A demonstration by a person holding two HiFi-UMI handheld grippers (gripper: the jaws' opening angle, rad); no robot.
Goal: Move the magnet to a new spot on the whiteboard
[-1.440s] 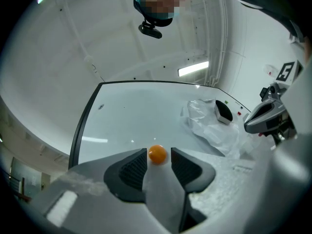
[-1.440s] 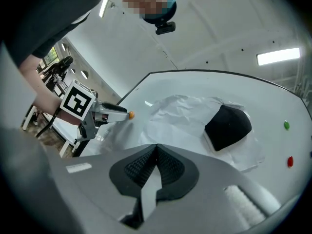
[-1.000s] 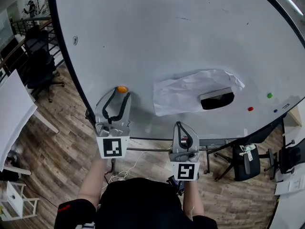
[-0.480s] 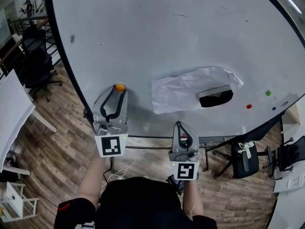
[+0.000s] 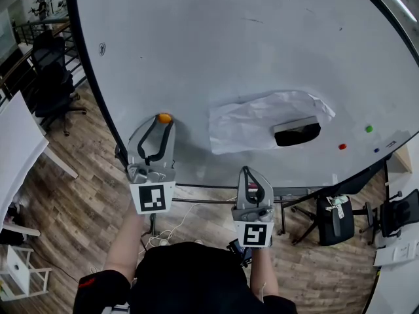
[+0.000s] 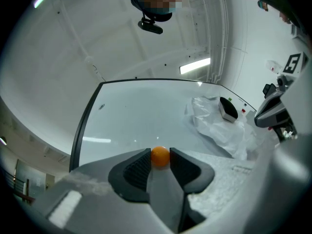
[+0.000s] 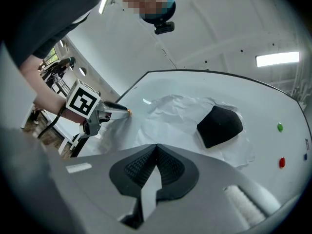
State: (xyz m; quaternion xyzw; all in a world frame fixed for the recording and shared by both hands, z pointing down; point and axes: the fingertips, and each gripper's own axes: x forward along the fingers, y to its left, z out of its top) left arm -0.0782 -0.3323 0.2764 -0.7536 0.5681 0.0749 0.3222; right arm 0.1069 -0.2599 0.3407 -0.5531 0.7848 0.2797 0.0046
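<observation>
A small orange magnet sticks to the lower left of the whiteboard. My left gripper reaches up to it, and in the left gripper view the orange magnet sits between the two dark pads, which touch it on both sides. My left gripper is shut on it. My right gripper hangs lower, below the board's bottom edge, away from the magnet. In its own view the right gripper is shut with nothing between its jaws.
A crumpled white sheet lies on the board right of the magnet, partly covering a black eraser. Green, red and blue magnets sit at the far right. Office chairs and a white table stand on the wood floor.
The left gripper's jaws have narrowed onto the orange magnet, from standing wide around it to touching it. The right gripper has stayed where it was.
</observation>
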